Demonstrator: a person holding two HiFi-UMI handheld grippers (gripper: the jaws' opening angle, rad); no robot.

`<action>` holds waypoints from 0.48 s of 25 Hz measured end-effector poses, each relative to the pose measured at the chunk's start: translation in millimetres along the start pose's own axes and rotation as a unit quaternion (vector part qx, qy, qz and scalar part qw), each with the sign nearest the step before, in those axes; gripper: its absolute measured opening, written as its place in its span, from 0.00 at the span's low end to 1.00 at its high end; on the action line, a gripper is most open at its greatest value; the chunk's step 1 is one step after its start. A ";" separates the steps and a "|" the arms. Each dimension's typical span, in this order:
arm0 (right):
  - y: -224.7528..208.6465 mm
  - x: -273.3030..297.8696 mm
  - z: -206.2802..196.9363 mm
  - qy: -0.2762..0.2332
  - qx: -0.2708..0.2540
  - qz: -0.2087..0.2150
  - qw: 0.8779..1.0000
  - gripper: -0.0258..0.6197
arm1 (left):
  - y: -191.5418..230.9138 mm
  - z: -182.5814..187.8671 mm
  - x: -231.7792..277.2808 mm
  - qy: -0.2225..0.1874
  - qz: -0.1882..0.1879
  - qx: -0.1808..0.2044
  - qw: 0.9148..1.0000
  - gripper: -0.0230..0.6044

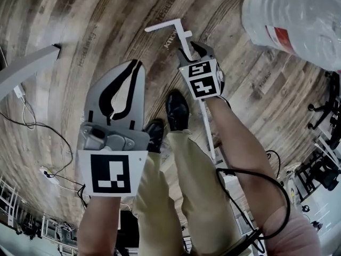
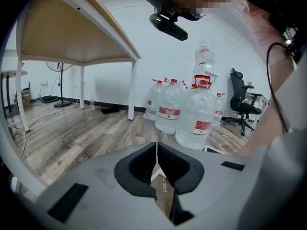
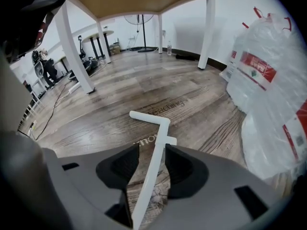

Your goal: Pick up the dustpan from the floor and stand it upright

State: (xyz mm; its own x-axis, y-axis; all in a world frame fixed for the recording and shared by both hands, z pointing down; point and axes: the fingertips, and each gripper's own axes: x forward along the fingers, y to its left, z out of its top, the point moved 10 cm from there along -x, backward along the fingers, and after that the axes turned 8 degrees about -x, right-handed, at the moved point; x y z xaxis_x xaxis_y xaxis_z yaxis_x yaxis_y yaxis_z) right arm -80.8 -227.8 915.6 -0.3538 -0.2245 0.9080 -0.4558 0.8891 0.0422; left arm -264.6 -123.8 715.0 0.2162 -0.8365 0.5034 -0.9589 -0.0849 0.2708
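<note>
The dustpan's long white handle (image 1: 169, 25) slants above the wooden floor, its L-shaped end farthest from me. My right gripper (image 1: 191, 51) is shut on this handle just below the bend. In the right gripper view the handle (image 3: 156, 147) runs straight between the two dark pads (image 3: 178, 163). Its lower part (image 1: 209, 132) passes beside my right arm, and the pan is hidden. My left gripper (image 1: 136, 64) hangs to the left, apart from the handle, jaws shut on nothing. The left gripper view shows only a thin seam at its tips (image 2: 156, 152).
Large water bottles (image 1: 298, 15) (image 2: 199, 119) (image 3: 268, 80) crowd the right side, close to the handle. A white table leg (image 1: 26, 65) stands at left with cables (image 1: 32, 127) on the floor. The person's shoes (image 1: 177, 110) stand just below the grippers. An office chair (image 2: 242, 107) sits behind.
</note>
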 end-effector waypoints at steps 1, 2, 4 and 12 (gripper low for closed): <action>-0.6 3.7 -2.4 0.003 0.002 0.001 1.000 0.30 | 0.2 -2.3 1.1 0.000 0.001 -0.001 1.000 0.06; -1.0 7.2 -4.7 0.006 0.003 0.003 1.000 0.30 | 0.1 -4.7 2.2 0.000 0.001 -0.001 1.000 0.06; -1.4 13.5 -9.2 0.010 0.005 0.005 1.000 0.30 | -0.5 -10.3 4.3 0.001 0.001 -0.001 1.000 0.06; -1.0 38.8 -21.5 0.039 0.016 0.017 0.999 0.30 | 2.9 -22.6 5.1 0.007 0.006 -0.003 1.000 0.06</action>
State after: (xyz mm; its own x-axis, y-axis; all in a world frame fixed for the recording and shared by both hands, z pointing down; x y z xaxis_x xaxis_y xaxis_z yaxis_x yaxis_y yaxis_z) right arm -76.5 -228.9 959.8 -0.3063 -0.1610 0.9382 -0.4707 0.8823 -0.0023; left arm -262.1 -116.1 736.9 0.2076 -0.8303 0.5172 -0.9601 -0.0718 0.2702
